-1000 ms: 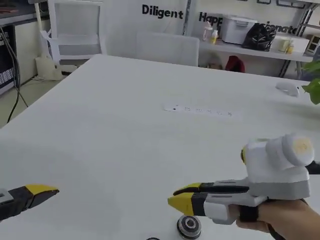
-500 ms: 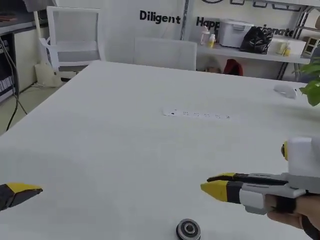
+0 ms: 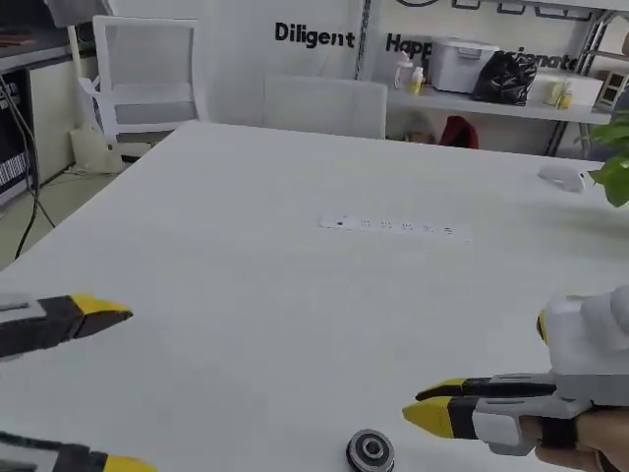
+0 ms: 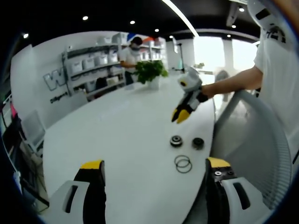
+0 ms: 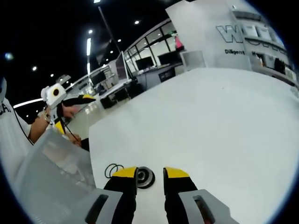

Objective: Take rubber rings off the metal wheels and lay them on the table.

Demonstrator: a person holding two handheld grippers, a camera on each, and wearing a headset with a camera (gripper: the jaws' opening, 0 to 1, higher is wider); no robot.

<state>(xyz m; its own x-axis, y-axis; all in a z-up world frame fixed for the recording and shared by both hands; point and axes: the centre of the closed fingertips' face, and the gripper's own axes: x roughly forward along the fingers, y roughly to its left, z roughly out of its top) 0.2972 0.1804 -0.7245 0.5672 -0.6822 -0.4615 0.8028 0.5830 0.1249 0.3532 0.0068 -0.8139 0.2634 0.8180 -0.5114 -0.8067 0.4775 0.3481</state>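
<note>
A small metal wheel [image 3: 371, 450] lies near the front edge of the white table [image 3: 295, 275]. My right gripper [image 3: 425, 408] hovers just right of it, its jaws a narrow gap apart and empty. Its own view shows that wheel [image 5: 145, 177] right behind the jaw tips, with loose black rubber rings [image 5: 112, 169] to the left. My left gripper [image 3: 113, 388] is at the left with its jaws spread wide and nothing between them. The left gripper view shows two wheels [image 4: 176, 140] [image 4: 198, 143], the rubber rings [image 4: 183, 163] flat on the table, and the right gripper [image 4: 181, 114] beyond them.
A white power strip [image 3: 388, 224] lies mid-table, with a small white object [image 3: 565, 177] and a plant [image 3: 617, 177] at the far right. A chair [image 3: 329, 103] stands behind the table. A mesh chair back [image 4: 261, 140] is close by the table's near edge.
My left gripper has opened wide and risen. The right gripper has drawn back to the right, off the wheel. The head camera tilted up after the first frame.
</note>
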